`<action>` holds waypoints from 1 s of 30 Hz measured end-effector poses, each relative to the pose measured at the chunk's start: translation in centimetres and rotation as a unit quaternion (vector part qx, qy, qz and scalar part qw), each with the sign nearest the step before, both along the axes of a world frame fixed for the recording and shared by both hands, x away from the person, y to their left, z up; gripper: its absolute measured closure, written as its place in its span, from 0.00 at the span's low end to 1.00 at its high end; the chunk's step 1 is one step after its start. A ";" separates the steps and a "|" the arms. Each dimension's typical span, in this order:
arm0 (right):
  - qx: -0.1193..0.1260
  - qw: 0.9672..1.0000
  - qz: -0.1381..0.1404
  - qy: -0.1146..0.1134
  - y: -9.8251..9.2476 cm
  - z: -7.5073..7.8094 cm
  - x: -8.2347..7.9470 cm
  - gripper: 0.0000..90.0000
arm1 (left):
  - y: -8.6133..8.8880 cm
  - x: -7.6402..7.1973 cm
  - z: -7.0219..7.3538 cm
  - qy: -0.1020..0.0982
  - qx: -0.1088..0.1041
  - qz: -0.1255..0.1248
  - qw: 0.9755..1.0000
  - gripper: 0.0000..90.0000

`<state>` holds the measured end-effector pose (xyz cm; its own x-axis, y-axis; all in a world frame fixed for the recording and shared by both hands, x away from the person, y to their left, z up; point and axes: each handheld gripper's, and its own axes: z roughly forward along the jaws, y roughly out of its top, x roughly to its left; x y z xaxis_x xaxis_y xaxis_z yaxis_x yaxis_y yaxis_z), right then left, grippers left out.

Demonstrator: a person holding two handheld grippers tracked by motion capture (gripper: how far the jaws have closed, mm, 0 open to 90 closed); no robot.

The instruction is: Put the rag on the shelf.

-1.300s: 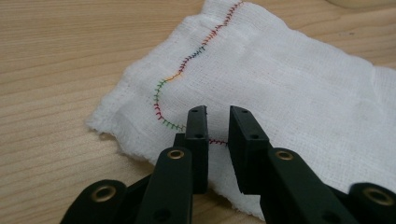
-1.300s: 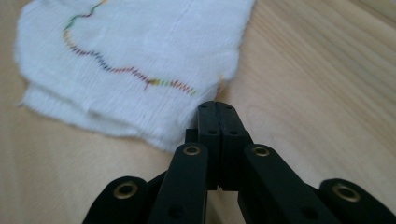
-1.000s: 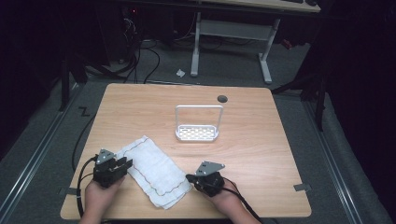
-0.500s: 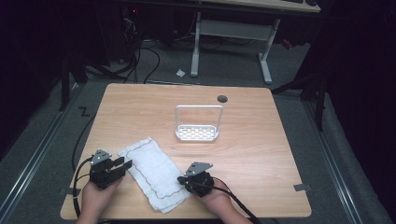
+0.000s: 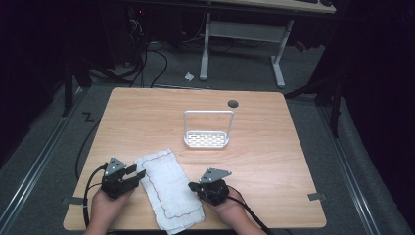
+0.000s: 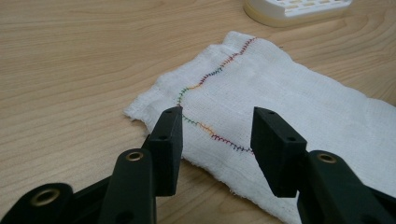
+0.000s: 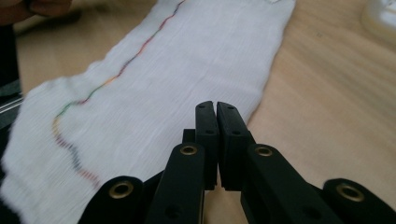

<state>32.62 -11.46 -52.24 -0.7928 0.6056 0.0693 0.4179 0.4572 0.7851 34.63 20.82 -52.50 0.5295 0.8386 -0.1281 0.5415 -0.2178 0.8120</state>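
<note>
A white cloth (image 5: 169, 191) with a multicoloured stitched line lies flat as a long strip near the table's front edge. My left gripper (image 5: 139, 175) rests at the cloth's left edge. It is open (image 6: 218, 123), and its jaws hover just above the stitched corner of the cloth (image 6: 289, 98), with nothing between them. My right gripper (image 5: 193, 186) sits at the cloth's right edge. Its jaws are shut (image 7: 215, 106) low over the edge of the cloth (image 7: 187, 60), and I see nothing pinched between them.
A white perforated rack (image 5: 207, 138) with a tall wire handle stands mid-table, beyond the cloth. A round cable hole (image 5: 233, 104) is near the far edge. The bare wooden tabletop (image 5: 274, 161) stretches to the right. Desk legs and cables stand on the floor behind.
The cloth now lies narrower and straighter than a second ago. My right gripper shifted left to the cloth's right edge, then eased back slightly. My left gripper has barely moved.
</note>
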 end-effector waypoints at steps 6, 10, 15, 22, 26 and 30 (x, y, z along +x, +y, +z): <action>-0.008 1.000 -0.016 0.007 2.6 0.3 4.0 0.98 | 0.6 0.1 -0.2 0.001 -0.003 0.000 1.000 0.60; -0.030 0.999 -0.008 0.015 4.3 0.0 5.0 0.98 | 0.9 0.0 -0.1 0.000 -0.004 -0.002 1.000 0.60; -0.063 0.998 0.009 0.013 4.5 -0.7 4.0 1.00 | 0.9 0.1 -0.1 0.001 -0.004 -0.002 1.000 0.60; -0.054 0.998 0.007 0.012 1.0 -0.9 1.3 1.00 | 0.0 0.3 -0.4 0.006 0.009 -0.012 1.000 0.59; -0.043 0.999 -0.003 0.010 -0.9 -1.1 -0.1 1.00 | -0.7 0.1 -0.4 0.010 0.008 -0.023 1.000 0.59; -0.040 0.999 -0.011 0.008 -2.8 -1.2 -1.2 1.00 | -3.3 -0.6 -0.3 0.032 -0.039 -0.064 0.997 0.62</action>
<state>31.45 -14.24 -53.43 -0.7783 0.6270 0.0324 0.4406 0.5086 0.7397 34.04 17.54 -52.76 0.6203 0.7511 -0.2261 0.5638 -0.2266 0.7942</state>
